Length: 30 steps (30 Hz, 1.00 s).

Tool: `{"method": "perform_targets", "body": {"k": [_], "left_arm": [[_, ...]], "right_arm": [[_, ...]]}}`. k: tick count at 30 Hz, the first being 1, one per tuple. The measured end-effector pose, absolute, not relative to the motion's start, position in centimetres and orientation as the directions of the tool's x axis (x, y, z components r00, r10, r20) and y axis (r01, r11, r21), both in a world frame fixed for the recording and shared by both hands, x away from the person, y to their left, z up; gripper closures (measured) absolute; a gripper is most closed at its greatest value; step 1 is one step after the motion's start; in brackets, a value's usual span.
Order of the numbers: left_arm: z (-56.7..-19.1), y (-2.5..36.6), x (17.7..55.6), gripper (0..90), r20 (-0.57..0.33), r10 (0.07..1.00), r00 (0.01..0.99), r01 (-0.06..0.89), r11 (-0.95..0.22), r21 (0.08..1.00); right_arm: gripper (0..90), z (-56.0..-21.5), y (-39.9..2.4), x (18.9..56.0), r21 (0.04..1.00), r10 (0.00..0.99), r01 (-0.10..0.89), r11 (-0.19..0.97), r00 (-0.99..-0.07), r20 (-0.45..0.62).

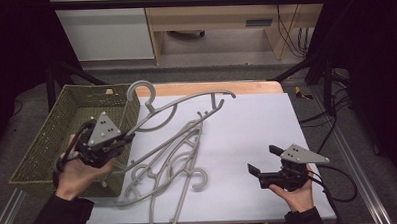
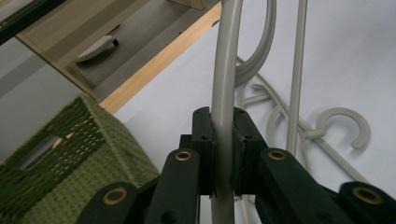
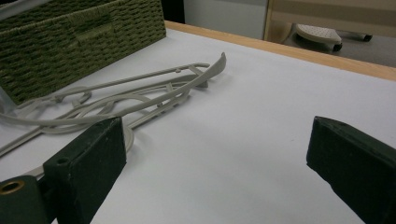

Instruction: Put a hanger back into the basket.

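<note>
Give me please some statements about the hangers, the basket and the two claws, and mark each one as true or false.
1. The left claw is shut on a grey hanger. True.
2. The right claw holds a hanger too. False: its jaws stand wide apart over the white table with nothing between them.
3. The green woven basket stands at the left side of the table. True.
4. All the hangers already lie inside the basket. False: the other hangers lie in a loose pile on the table, beside the basket.
5. The held hanger's hook is near the basket's far corner. True.
</note>
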<state>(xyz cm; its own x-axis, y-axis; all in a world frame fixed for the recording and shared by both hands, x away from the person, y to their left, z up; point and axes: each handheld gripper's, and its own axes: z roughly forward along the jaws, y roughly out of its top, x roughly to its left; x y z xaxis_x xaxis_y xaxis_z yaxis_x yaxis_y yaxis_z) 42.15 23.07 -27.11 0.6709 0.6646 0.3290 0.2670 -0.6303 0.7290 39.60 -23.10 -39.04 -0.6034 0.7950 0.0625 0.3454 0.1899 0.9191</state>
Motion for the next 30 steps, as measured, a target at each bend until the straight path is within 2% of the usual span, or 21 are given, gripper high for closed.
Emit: {"method": "perform_targets", "body": {"k": [13, 20, 30], "left_arm": [[-25.8, 29.5, 45.2, 81.6, 0.317, 0.749, 0.583, 0.331, -0.574, 0.749], [-26.4, 32.1, 46.7, 81.6, 0.341, 0.768, 0.542, 0.363, -0.580, 0.729], [-27.9, 35.2, 48.1, 81.6, 0.320, 0.803, 0.504, 0.405, -0.546, 0.733]], "right_arm": [[4.8, -39.2, -23.0, 39.7, 0.915, 0.800, 0.356, 0.192, -0.596, 0.065], [4.6, -39.2, -23.0, 39.7, 0.915, 0.801, 0.356, 0.191, -0.595, 0.064], [4.2, -39.2, -23.0, 39.7, 0.914, 0.803, 0.355, 0.194, -0.593, 0.060]]}}
